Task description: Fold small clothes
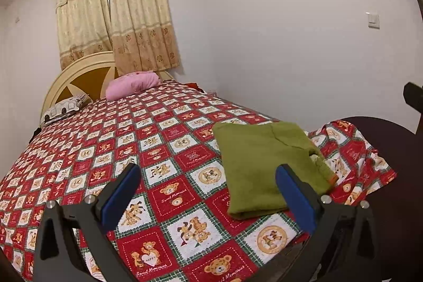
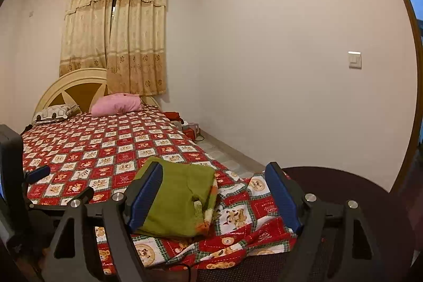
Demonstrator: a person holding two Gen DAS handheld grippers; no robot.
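A small green garment [image 1: 267,165] lies folded into a rectangle on the red patterned bedspread [image 1: 148,139] near the bed's foot corner. It also shows in the right wrist view [image 2: 182,200]. My left gripper [image 1: 208,192] is open and empty, held above the bed just left of and in front of the garment. My right gripper [image 2: 214,192] is open and empty, held above the garment's near right side. The left gripper [image 2: 37,173] shows at the left edge of the right wrist view.
A pink pillow [image 1: 132,86] and a car-print pillow [image 1: 66,107] lie by the headboard [image 1: 79,75]. A dark round footboard [image 2: 330,184] stands at the bed's near right corner. The white wall and a strip of floor [image 2: 224,149] run along the right.
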